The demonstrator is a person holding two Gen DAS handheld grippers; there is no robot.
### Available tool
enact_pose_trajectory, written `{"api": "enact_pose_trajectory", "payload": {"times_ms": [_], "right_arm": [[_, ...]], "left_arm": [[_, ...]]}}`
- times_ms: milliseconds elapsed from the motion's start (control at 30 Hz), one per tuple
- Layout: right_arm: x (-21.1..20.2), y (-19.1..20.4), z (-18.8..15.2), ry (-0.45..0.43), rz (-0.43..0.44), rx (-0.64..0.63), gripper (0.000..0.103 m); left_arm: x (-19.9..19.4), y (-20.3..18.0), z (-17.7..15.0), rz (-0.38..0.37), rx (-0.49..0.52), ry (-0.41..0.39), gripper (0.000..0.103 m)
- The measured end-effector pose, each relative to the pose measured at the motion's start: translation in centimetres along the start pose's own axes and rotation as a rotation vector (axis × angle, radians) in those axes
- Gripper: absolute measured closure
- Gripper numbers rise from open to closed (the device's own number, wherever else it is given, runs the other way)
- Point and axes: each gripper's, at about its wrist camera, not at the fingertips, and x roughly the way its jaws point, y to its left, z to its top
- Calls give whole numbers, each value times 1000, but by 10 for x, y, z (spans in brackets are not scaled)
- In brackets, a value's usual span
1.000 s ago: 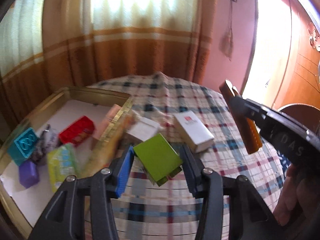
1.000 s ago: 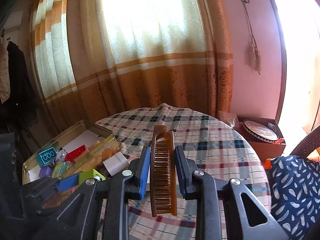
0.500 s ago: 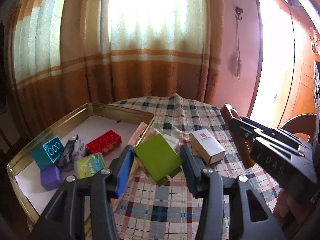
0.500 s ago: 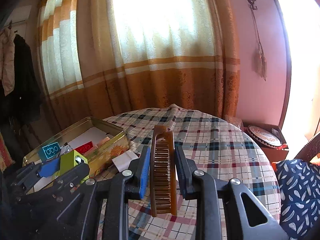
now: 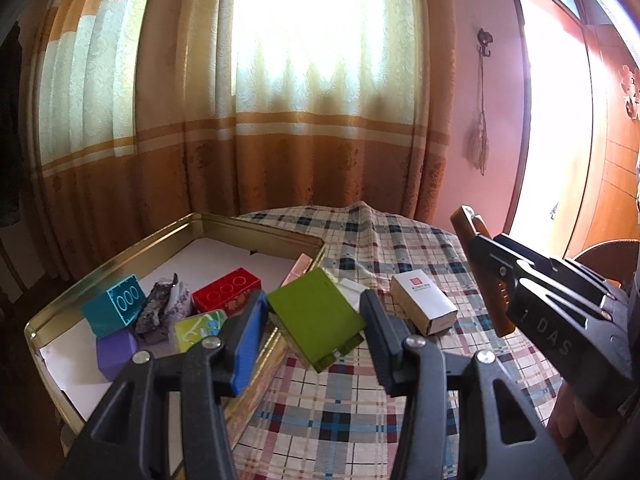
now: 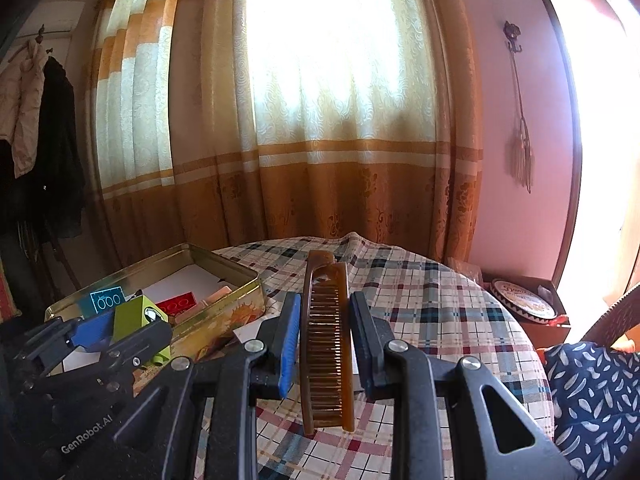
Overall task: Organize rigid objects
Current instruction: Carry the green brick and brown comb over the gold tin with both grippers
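Now, left wrist view: my left gripper point(image 5: 316, 314) is clamped on the green box point(image 5: 316, 312), carried clear of the surface point(image 5: 340, 412) in lower centre frame. A second ago the gold tin point(image 5: 256, 228) lay low at the left; it now sits fuller in frame, its near rim just under the blue pad, so I read the box as arriving over the tin's right edge and the drop as close. Inside, lower left: teal block point(image 5: 114, 308), purple cube point(image 5: 116, 354), red brick point(image 5: 226, 294), a crumpled wrapper point(image 5: 162, 312), a yellow-green packet point(image 5: 200, 328). The far half of the tin floor is bare white, the best open room. A white box point(image 5: 423, 304) lies on the cloth right of centre, not yet sorted. The right gripper point(image 5: 476, 256) crowds the right edge.

Right wrist view: that gripper point(image 6: 325, 336) is clenched on the brown comb point(image 6: 326, 344), held lengthwise at centre, teeth showing, above the plaid cloth. The tin point(image 6: 224, 308) has slid nearer centre-left than before. The left gripper point(image 6: 120, 326) with the green box point(image 6: 134, 316) occupies the lower left, between me and the tin, so I judge the comb should wait. The surface ahead and to the right is open up to its round edge.
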Motion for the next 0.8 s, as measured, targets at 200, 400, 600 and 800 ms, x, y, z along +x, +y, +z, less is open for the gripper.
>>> {"api": "enact_pose_trajectory", "payload": {"times_ms": [200,400,600,800], "right_arm": [[-4,10,0,-24,4,-34,76],[-7,17,-1,-36,21,-49,76],[-7,21,-1,-35,37,-54,76],[-9,30,-3,-31,60,-63,76]], "left_arm": [[-1,7,0,13,-10,-7,56],[-4,13,0,26,-17,-22,56],[-5,17,0,31,-27,-25,56],[-8,19,-1,38,-26,-39,56]]}}
